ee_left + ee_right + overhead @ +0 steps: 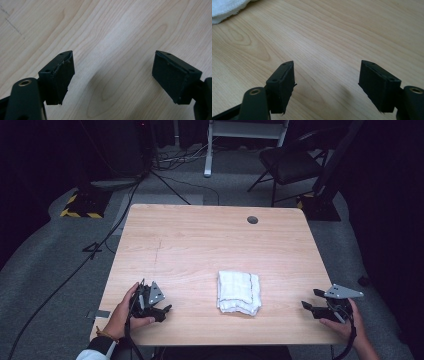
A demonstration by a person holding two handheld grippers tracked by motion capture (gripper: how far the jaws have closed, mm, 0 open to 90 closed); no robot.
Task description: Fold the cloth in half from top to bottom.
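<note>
**White towel mid-counter, both jaws apart and empty**

White folded towel [239, 292] lies on the wood counter [200, 240], toward our near edge, between the two grippers and well apart from each. Left gripper [161, 311] and right gripper [311, 304]: jaws wide, nothing between them. We judge the towel light, soft and floppy, not fragile. Best pinch a corner or a folded edge, since layers may slip.
</note>
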